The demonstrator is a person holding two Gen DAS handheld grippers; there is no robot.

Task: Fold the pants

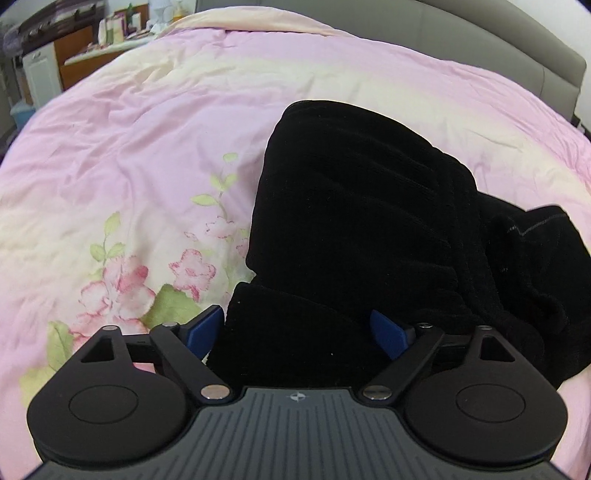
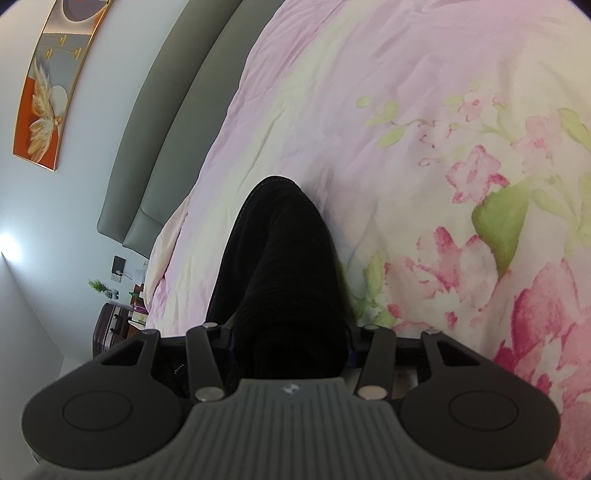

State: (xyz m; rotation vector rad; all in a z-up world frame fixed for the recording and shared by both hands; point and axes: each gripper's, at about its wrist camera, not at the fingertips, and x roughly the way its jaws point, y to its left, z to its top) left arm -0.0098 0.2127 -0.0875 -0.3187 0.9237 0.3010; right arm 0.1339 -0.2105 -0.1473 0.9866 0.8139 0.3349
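Black pants (image 1: 351, 206) lie in a folded heap on a pink floral bedspread (image 1: 147, 147), right of centre in the left wrist view. My left gripper (image 1: 297, 328) hovers over their near end, jaws wide open. A fold of black cloth sits between its blue pads (image 1: 207, 326) without being squeezed. In the right wrist view the pants (image 2: 280, 251) run away from me as a narrow dark strip across the bedspread (image 2: 406, 184). My right gripper (image 2: 291, 350) is shut on their bunched near end. The cloth fills the gap and hides most of both pads.
A grey padded headboard (image 1: 480, 33) borders the bed's far side; in the right wrist view the headboard (image 2: 166, 129) runs along the left. A cluttered desk (image 1: 110, 33) stands beyond the bed. A framed picture (image 2: 48, 85) hangs on the wall, above a dark suitcase (image 2: 110, 325).
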